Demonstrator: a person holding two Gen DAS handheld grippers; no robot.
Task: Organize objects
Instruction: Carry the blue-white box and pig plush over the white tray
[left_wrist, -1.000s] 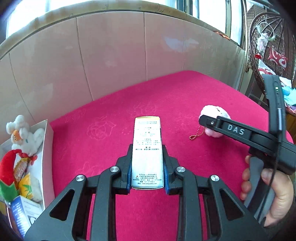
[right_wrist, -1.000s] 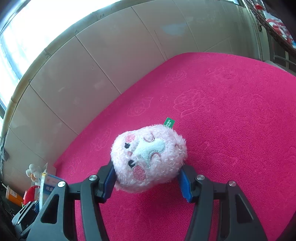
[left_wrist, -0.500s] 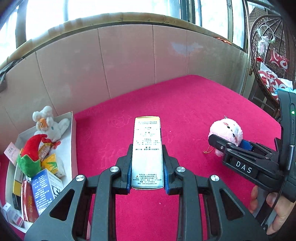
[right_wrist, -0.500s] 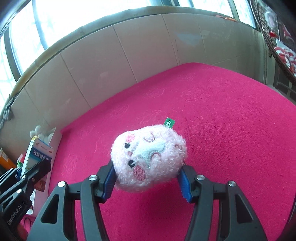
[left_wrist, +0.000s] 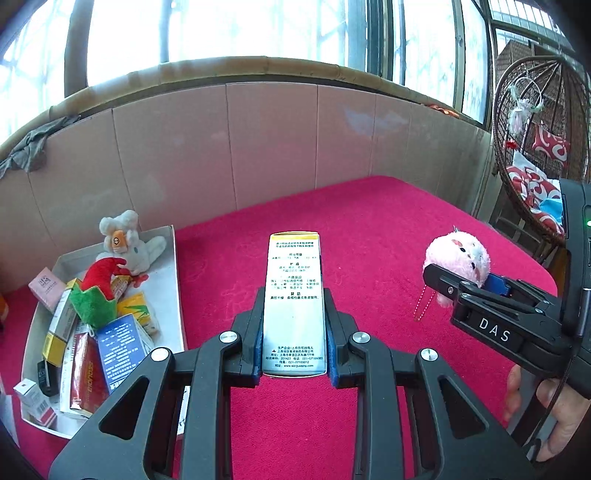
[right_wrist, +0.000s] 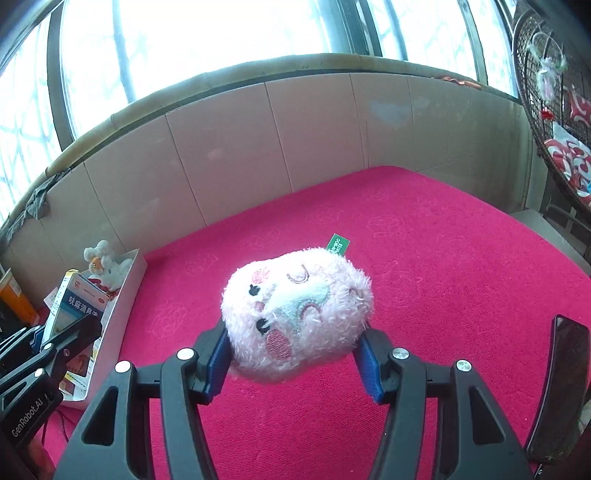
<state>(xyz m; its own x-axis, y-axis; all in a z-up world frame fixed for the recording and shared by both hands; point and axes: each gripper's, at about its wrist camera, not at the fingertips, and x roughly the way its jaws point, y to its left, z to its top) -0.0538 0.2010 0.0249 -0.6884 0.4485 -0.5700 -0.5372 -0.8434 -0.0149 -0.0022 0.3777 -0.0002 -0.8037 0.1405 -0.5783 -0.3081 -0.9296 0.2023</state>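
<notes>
My left gripper (left_wrist: 294, 334) is shut on a slim medicine box (left_wrist: 294, 295) with a silver printed face, held above the red cloth (left_wrist: 369, 229). The same medicine box (right_wrist: 75, 308) and the left gripper (right_wrist: 66, 332) appear at the left edge of the right wrist view. My right gripper (right_wrist: 295, 350) is shut on a round pink plush toy (right_wrist: 299, 312) with an embroidered face and a green tag. In the left wrist view the pink plush toy (left_wrist: 458, 258) shows at the right, its bead chain hanging down, with the right gripper (left_wrist: 465, 277) around it.
A white cardboard box (left_wrist: 173, 280) at the left holds a white plush rabbit (left_wrist: 125, 243), a red and green plush, and several small cartons. A beige padded wall (left_wrist: 258, 147) runs behind the cloth. A wicker hanging chair (left_wrist: 535, 147) stands at the right. A dark phone (right_wrist: 557, 391) leans at the right.
Both grippers have risen and drawn back, tilting up so the windows and more of the white box come into view. The right gripper rolled level. Both grips are unchanged.
</notes>
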